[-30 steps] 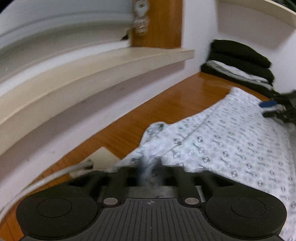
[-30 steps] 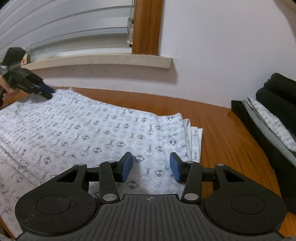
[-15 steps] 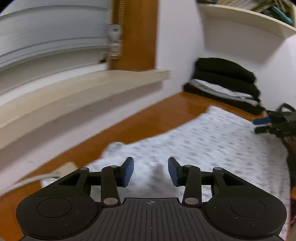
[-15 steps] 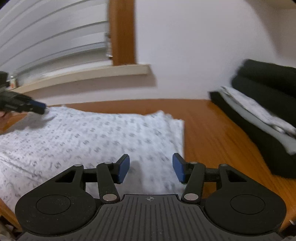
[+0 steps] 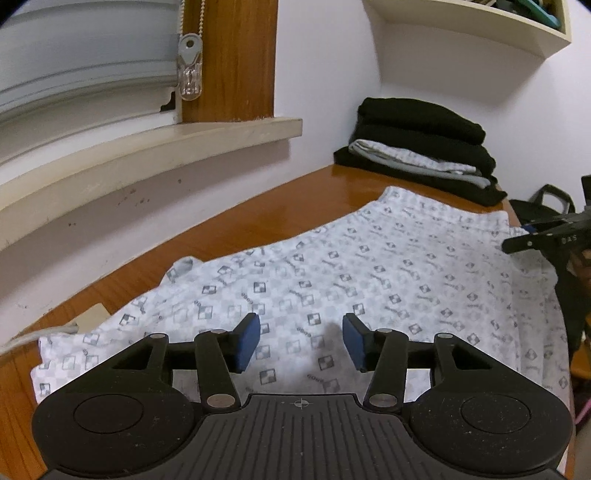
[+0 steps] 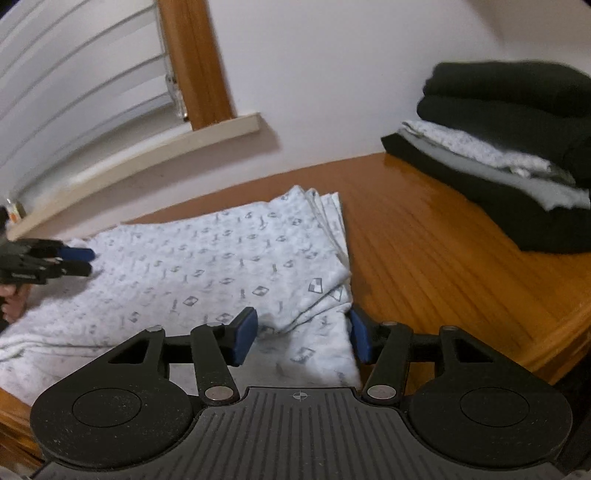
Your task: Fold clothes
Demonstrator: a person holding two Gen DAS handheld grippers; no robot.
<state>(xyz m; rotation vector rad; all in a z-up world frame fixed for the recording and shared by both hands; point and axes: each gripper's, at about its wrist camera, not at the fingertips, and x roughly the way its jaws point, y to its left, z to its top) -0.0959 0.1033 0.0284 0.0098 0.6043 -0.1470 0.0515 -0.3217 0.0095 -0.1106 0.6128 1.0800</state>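
Note:
A white garment with a grey checked pattern (image 5: 369,266) lies folded flat on the wooden table (image 5: 258,221). My left gripper (image 5: 301,332) hovers over its near left part. Its jaws are opening, and only cloth lying flat shows below the blue pads. In the right wrist view the garment (image 6: 207,266) shows layered edges at its right end. My right gripper (image 6: 301,328) stands open over that near right corner, pads not pressing. Each gripper appears in the other's view: the right gripper (image 5: 532,240) at the far right, the left gripper (image 6: 74,260) at the far left.
A stack of folded black and pale clothes (image 5: 417,147) (image 6: 498,166) sits at the table's far right against the wall. A window sill (image 5: 147,147) juts out above the table. A white cable (image 5: 33,338) lies at the left. A wall shelf (image 5: 480,26) hangs above.
My left gripper let go of the cloth edge it pinched, opened and drew back. My right gripper rolled and shifted toward the garment's right corner.

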